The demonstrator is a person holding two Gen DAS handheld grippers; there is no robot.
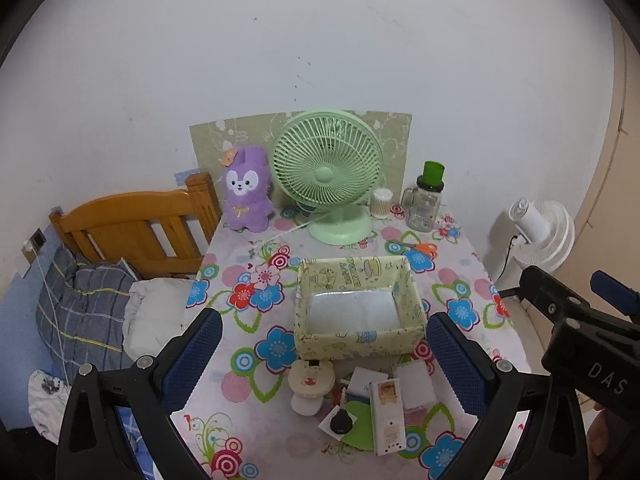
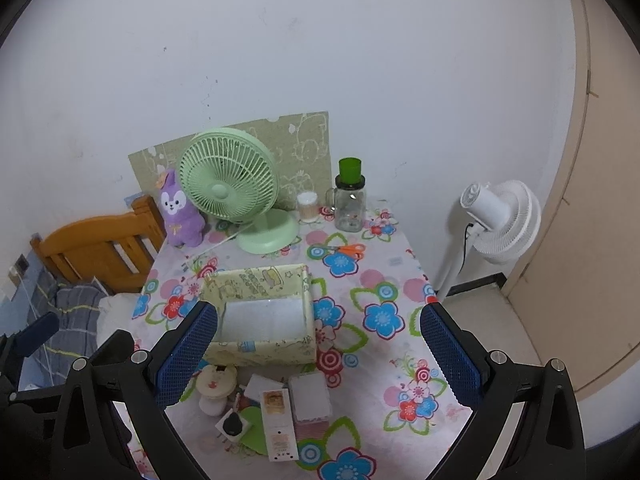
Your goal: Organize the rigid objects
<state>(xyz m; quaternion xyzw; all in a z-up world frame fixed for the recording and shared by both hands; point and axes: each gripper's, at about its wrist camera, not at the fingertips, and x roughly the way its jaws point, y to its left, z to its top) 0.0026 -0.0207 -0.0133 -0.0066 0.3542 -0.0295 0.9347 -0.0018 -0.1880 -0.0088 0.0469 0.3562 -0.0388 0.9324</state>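
Yellow-green patterned box (image 1: 360, 312) sits open and empty at the middle of the flowered table (image 1: 460, 280), its long axis running left to right. One such box; just near of it lies one loose cluster of small rigid things: a long white carton (image 1: 387, 416) with its length running near to far, a white pad (image 1: 416, 388) right of it, a mushroom-shaped cream lamp (image 1: 310, 384) at the left, a white card (image 1: 366, 380) between them, and a black plug (image 1: 341, 422) on a green disc. Farther off stand one green fan (image 1: 326, 172), one purple plush (image 1: 245, 192), one glass jar (image 1: 425, 204), one swab pot and one pair of orange scissors (image 1: 420, 249).

Both grippers hang above the near edge, holding nothing, jaws spread wide. The left gripper (image 1: 324, 352) frames the cluster squarely, so it looks the nearer; from the right gripper (image 2: 318, 348) the cluster lies low and left of centre. Any pick would carry away from the person, into the box.
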